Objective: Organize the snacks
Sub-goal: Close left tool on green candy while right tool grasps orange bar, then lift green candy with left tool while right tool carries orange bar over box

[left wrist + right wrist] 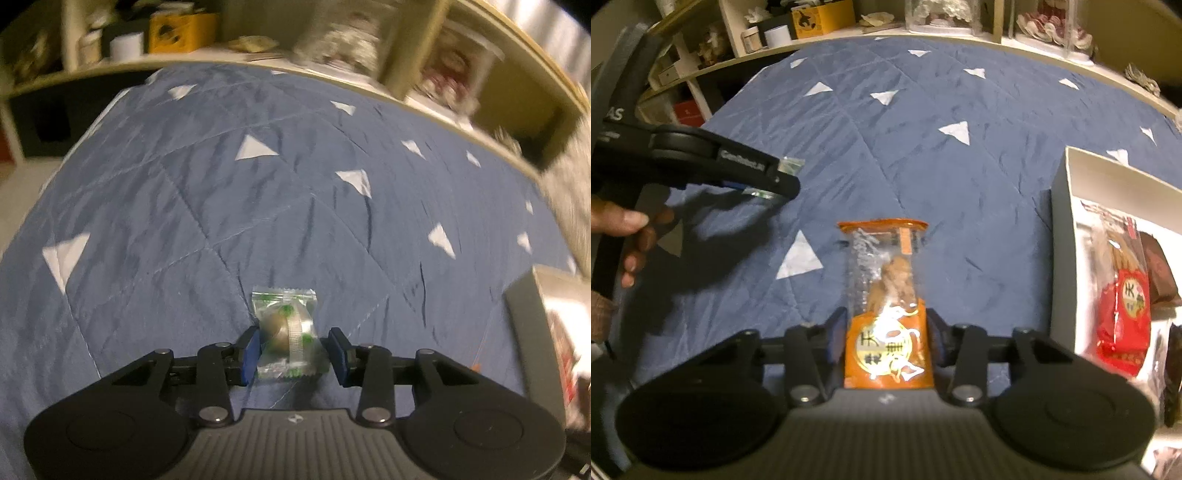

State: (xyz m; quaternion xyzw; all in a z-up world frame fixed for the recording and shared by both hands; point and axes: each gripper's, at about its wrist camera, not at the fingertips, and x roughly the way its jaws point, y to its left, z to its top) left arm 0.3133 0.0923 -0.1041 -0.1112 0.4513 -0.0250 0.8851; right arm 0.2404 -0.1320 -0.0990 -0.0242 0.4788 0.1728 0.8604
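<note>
My left gripper [293, 349] is shut on a small clear candy packet with green print [286, 332] and holds it above the blue quilt [184, 192]. It also shows in the right wrist view [775, 177] at the left, with the packet [790, 164] between its fingers. My right gripper [886, 339] is shut on an orange snack packet with a clear top [886, 302]. A white box [1067, 221] at the right holds a red snack packet [1123, 314] and dark snacks [1161, 273]. The box edge shows blurred in the left wrist view [524, 317].
The blue quilt with white triangles [923, 147] covers the surface. Shelves along the back hold a yellow box [822, 18], a white roll [777, 37] and clear containers [942, 16]. A person's hand [631, 236] holds the left gripper.
</note>
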